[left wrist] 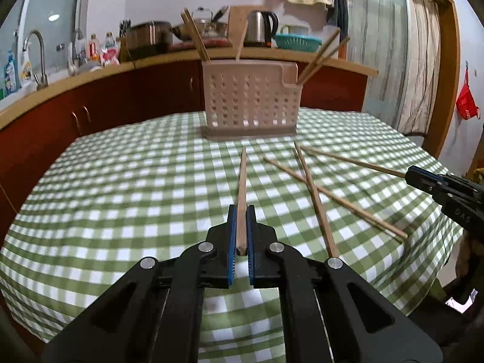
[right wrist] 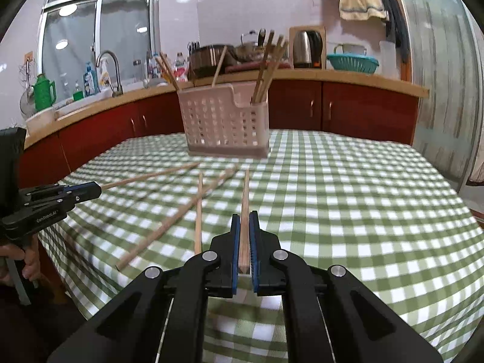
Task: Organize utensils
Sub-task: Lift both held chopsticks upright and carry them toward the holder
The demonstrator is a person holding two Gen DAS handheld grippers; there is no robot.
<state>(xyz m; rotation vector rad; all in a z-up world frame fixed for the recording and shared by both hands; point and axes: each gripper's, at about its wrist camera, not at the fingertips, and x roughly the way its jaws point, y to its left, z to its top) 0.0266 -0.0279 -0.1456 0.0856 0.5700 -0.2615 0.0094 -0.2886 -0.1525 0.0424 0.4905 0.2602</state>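
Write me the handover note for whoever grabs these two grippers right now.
Left gripper: shut on a chopstick, tip pointing toward the holder.
Right gripper: shut on another chopstick, also aimed at the holder.
Holder stands at the far side of the checked tablecloth, with several chopsticks already standing in its compartments.
Left to do: drop in both held chopsticks, then pick up the two crossed chopsticks lying loose on the cloth between the grippers.
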